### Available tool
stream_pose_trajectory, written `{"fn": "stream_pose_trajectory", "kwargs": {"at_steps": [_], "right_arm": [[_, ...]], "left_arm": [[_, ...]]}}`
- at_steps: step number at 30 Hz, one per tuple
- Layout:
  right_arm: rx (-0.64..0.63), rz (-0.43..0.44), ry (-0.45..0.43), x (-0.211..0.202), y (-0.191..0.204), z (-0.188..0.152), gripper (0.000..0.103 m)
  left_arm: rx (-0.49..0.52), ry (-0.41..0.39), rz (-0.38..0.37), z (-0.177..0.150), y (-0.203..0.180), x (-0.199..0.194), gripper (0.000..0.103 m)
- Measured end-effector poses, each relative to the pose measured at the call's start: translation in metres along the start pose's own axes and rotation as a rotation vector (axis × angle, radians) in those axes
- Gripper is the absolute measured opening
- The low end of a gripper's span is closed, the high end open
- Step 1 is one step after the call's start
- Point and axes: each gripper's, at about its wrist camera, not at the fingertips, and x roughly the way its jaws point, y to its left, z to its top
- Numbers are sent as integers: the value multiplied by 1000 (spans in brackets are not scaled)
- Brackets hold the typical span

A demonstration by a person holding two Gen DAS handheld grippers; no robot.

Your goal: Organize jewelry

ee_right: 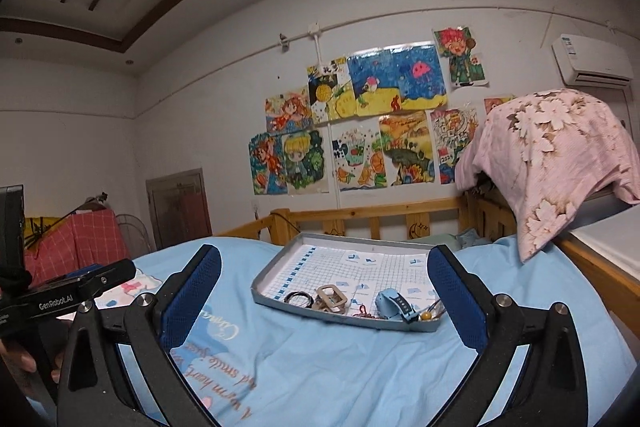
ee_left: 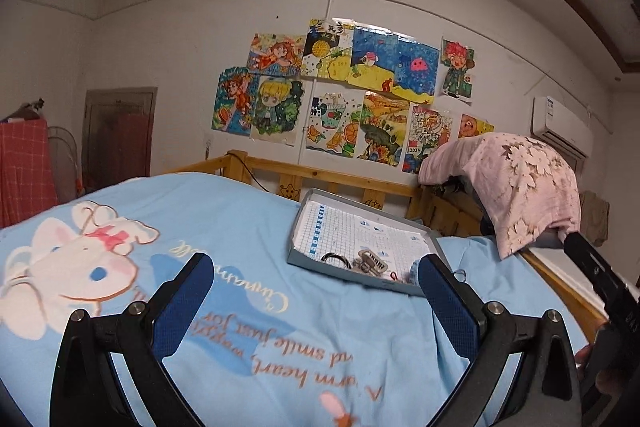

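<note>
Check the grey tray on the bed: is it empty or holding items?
Holding items. The tray has a black ring, a beige buckle and a blue watch along its near edge; the rest shows only gridded paper.

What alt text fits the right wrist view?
Open, empty right tongs frame a shallow grey tray on a light blue bedspread; black rings, a beige buckle, a blue watch and a red trinket lie along its near edge. Children's drawings cover the wall behind.
</note>
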Motion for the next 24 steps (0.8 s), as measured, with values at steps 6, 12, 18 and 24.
{"fn": "stream_pose_trajectory", "kwargs": {"at_steps": [6, 12, 18, 24], "right_arm": [[14, 10, 0, -26, 11, -11, 101], [19, 9, 18, -49, 20, -32, 101], [-11, -45, -8, -77, 26, -55, 101], [30, -88, 19, -87, 22, -74, 101]], "left_arm": [[17, -1, 0, -12, 6, -29, 103], [28, -6, 0, -33, 13, -47, 103], [42, 32, -25, -63, 19, -51, 103], [71, 45, -18, -82, 22, -55, 103]]}}
